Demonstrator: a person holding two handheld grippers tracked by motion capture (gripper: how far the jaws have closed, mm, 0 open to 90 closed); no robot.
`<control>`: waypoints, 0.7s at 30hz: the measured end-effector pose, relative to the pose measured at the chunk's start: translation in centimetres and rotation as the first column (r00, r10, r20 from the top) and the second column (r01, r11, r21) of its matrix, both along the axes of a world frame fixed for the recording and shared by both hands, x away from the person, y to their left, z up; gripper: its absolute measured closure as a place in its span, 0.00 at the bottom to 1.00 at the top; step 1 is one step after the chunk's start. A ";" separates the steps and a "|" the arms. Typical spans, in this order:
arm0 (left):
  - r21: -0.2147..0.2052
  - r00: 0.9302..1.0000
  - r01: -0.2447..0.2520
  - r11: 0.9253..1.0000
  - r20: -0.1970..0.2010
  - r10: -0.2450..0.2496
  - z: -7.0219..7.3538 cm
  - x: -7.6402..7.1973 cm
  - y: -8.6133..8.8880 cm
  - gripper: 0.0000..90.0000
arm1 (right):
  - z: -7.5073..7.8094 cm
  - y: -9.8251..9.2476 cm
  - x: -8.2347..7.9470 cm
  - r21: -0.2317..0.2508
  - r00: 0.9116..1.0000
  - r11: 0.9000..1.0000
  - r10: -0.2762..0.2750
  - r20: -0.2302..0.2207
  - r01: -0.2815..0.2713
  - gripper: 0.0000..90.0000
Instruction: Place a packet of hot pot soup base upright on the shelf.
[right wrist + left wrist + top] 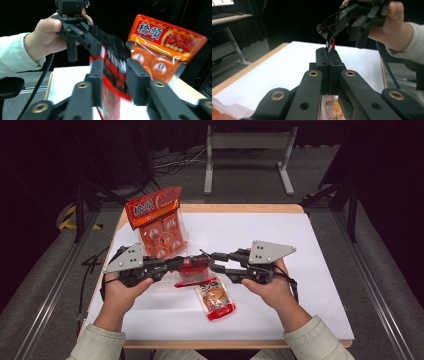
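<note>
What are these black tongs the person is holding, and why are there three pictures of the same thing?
They are hand-held grippers, each with two black jaws. One picture looks down from above the table; the other two come from cameras riding on the grippers. The left gripper is clamped shut on a small red packet held up between the hands. The right gripper has its jaws either side of that packet, apart from it. A similar sachet lies on the white surface, and a big orange snack bag stands behind.
</note>
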State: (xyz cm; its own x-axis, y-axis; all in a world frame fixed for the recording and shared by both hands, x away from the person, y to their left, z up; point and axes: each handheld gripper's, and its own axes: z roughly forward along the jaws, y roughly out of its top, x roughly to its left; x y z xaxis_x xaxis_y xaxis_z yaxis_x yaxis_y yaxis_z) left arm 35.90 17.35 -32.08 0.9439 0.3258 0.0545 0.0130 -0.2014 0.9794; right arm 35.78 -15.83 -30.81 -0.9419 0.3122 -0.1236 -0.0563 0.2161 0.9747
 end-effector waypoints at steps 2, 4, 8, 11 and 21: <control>-0.001 1.000 -0.010 1.000 0.001 0.010 0.2 0.2 0.4 1.00 | -0.3 -0.7 -0.1 -0.017 0.999 0.999 -0.037 0.024 0.037 0.64; -0.002 1.000 -0.016 1.000 0.001 0.016 0.3 0.3 0.8 1.00 | -0.8 -1.7 -0.2 -0.020 0.997 0.997 -0.069 0.018 0.069 0.61; -0.013 1.000 -0.021 1.000 0.005 0.021 0.9 0.6 1.5 1.00 | -1.8 -3.2 -0.5 -0.030 0.994 0.994 -0.107 0.005 0.107 0.61; -0.015 1.000 -0.024 1.000 0.012 0.024 1.2 0.7 1.9 1.00 | -2.7 -4.6 -0.6 -0.032 0.990 0.989 -0.142 -0.019 0.142 0.61; 0.001 0.998 -0.052 0.999 0.018 0.052 2.5 1.4 3.4 1.00 | -4.3 -9.0 -1.0 0.011 0.968 0.970 -0.243 -0.068 0.244 0.62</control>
State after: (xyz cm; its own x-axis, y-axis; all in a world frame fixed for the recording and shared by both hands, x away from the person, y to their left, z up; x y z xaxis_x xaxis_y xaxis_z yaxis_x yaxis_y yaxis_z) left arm 37.25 20.74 -29.61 0.9245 0.3743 0.0714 0.0063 -0.2022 0.9793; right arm 34.74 -24.88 -35.12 -0.8431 0.5348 -0.0562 0.0598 0.1971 0.9786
